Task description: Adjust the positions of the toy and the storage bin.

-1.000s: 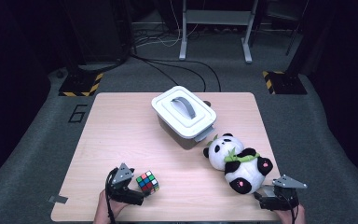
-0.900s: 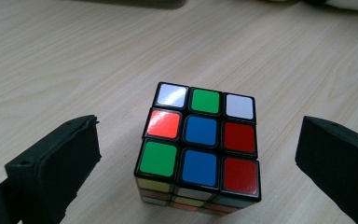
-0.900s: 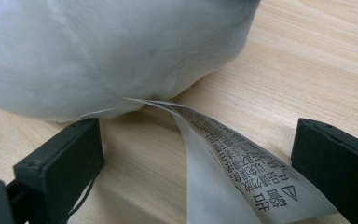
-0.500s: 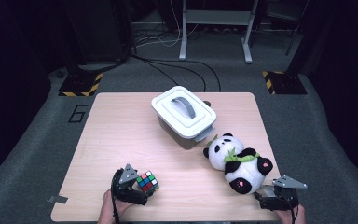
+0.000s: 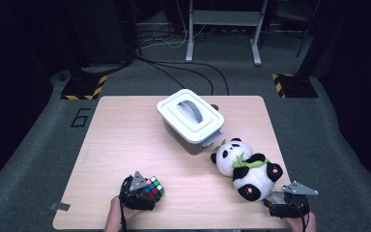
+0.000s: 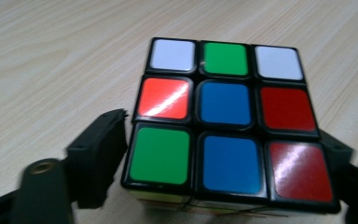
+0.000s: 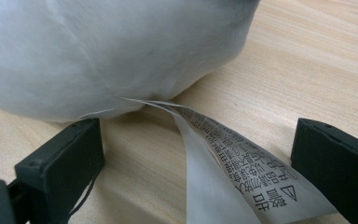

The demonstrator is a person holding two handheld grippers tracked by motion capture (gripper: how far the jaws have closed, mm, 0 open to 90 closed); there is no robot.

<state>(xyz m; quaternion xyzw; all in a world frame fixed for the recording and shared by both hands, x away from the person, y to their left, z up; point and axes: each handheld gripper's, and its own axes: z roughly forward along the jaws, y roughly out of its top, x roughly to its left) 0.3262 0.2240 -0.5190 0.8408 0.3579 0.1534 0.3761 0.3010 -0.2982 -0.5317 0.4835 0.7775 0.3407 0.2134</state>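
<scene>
While the high view looks down on the wooden table (image 5: 125, 140), the left gripper (image 5: 142, 193) sits near the front edge, held by the person's left hand (image 5: 117, 218), with the puzzle cube (image 5: 153, 187) between its jaws and resting on the tabletop. Across the table near the front right corner, the right gripper (image 5: 286, 207) lies low, just beside the bottom of the plush panda (image 5: 246, 166), which lies on its back with a green leaf at its neck. Behind the panda and touching its head stands a white lidded box (image 5: 190, 120) with a grey handle, near the middle of the table. From the left gripper view, the cube (image 6: 228, 126) sits between the two black jaws, its top face showing white, green, orange, blue and red stickers; the jaws have just been closing, the left one stands right against the cube's lower left corner and the right one against its lower right corner, so the left gripper (image 6: 223, 186) grips the cube on the table (image 6: 51, 56). From the right gripper view, the jaws of the right gripper (image 7: 196, 154) stand wide apart; the panda's white underside (image 7: 102, 51) bulges just above them, and its printed fabric label (image 7: 233, 172) hangs down between them without either pad pressing on it.
</scene>
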